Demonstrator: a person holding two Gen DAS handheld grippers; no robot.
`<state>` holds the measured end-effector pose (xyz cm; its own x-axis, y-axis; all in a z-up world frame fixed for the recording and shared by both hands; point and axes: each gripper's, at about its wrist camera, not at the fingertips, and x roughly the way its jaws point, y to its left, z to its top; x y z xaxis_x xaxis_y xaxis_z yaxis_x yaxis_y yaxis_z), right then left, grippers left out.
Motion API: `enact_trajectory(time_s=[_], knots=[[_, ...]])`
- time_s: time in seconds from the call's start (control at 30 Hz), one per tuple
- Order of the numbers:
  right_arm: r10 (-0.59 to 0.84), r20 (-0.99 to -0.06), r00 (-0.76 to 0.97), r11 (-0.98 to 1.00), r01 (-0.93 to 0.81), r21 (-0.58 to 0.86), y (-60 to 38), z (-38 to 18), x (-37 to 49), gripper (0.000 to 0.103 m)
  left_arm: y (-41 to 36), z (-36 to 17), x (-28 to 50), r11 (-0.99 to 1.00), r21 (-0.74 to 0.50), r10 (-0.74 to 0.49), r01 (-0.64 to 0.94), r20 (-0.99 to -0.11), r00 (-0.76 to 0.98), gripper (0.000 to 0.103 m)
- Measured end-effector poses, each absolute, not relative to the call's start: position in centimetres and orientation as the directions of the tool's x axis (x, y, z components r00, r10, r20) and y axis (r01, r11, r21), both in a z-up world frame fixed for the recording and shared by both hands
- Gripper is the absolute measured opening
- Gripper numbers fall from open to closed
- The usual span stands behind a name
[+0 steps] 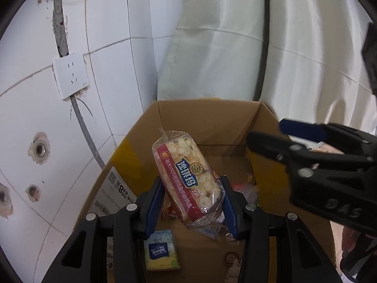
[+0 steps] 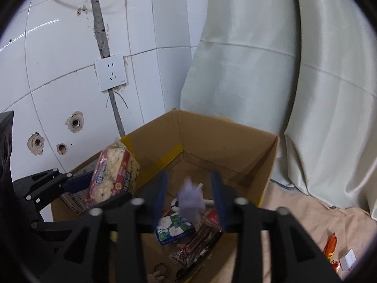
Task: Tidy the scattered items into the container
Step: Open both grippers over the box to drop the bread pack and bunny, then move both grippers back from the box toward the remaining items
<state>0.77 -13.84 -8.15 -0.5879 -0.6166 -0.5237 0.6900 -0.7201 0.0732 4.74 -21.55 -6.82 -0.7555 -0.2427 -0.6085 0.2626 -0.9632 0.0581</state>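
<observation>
left tongs: clamped on snack pack over cardboard box | right tongs: open, purple item loose between fingers

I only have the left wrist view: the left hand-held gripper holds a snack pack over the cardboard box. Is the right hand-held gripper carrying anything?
Observer: A blurred pale purple item sits between the right hand-held gripper's fingers, with gaps on both sides, so the pads are not pressing on it.
Operator: Is anything left outside the box?
Observer: Yes, an orange packet lies on the beige cloth to the right of the cardboard box.
Operator: What lies in the box below that gripper?
Observer: A dark packet of sticks lies on the box floor.
</observation>
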Motion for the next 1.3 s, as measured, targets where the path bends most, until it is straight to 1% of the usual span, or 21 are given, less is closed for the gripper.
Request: enact_trajectory(time_s=[0.03,0.07,0.1,0.13,0.17,0.2,0.23,0.27,0.43,0.7,0.93,1.13,1.3], knots=[[-0.622,-0.516,-0.589,-0.719,0.690,0.079,-13.7,-8.0,0.8,0.062,-21.5,-6.8,4.8,-0.963,0.063,-0.246,0.264,-0.609,-0.754,0.054],[-0.623,-0.505,-0.597,-0.724,0.685,0.082,-13.5,-7.8,0.9,0.063,-21.5,-6.8,4.7,-0.963,0.068,-0.247,0.261,-0.610,-0.753,0.070],[-0.622,-0.504,-0.599,-0.724,0.685,0.080,-13.4,-7.6,1.0,0.066,-21.5,-6.7,4.8,-0.963,0.064,-0.246,0.262,-0.604,-0.758,0.079],[-0.620,-0.503,-0.602,-0.725,0.684,0.075,-13.4,-7.5,1.1,0.073,-21.6,-6.6,5.0,-0.963,0.052,-0.242,0.264,-0.595,-0.766,0.093],[-0.618,-0.497,-0.610,-0.728,0.682,0.068,-13.3,-7.3,1.3,0.077,-21.7,-6.4,5.1,-0.964,0.038,-0.233,0.262,-0.592,-0.771,0.100],[-0.613,-0.490,-0.619,-0.733,0.678,0.060,-13.2,-7.1,1.4,0.088,-21.7,-6.3,5.1,-0.967,0.027,-0.220,0.255,-0.597,-0.772,0.102],[-0.604,-0.486,-0.632,-0.741,0.669,0.052,-13.1,-6.9,1.5,0.099,-21.7,-6.3,5.1,-0.968,0.021,-0.213,0.251,-0.601,-0.771,0.103],[-0.595,-0.478,-0.646,-0.750,0.660,0.042,-12.9,-6.6,1.7,0.103,-21.8,-6.1,5.2,-0.967,0.017,-0.213,0.254,-0.599,-0.772,0.103],[-0.542,-0.440,-0.716,-0.805,0.593,0.026,-11.5,-5.8,2.1,0.103,-21.4,-5.7,5.5,-0.965,0.023,-0.224,0.262,-0.597,-0.770,0.103],[-0.517,-0.432,-0.739,-0.827,0.562,0.028,-8.5,-5.3,1.9,0.103,-19.0,-4.1,5.7,-0.970,0.032,-0.215,0.242,-0.579,-0.786,0.103],[-0.486,-0.396,-0.779,-0.855,0.517,0.032,-3.2,-3.5,2.3,0.103,-14.0,-2.1,4.7,-0.982,0.065,-0.183,0.178,-0.558,-0.810,0.103],[-0.412,-0.371,-0.832,-0.900,0.434,0.025,3.2,-1.7,2.8,0.103,-8.7,-0.6,3.6,-0.991,0.062,-0.130,0.115,-0.538,-0.833,0.103],[-0.351,-0.368,-0.861,-0.928,0.371,0.018,8.7,-1.0,2.7,0.103,-3.8,-0.3,2.3,-0.997,0.058,-0.071,0.046,-0.555,-0.829,0.103]])
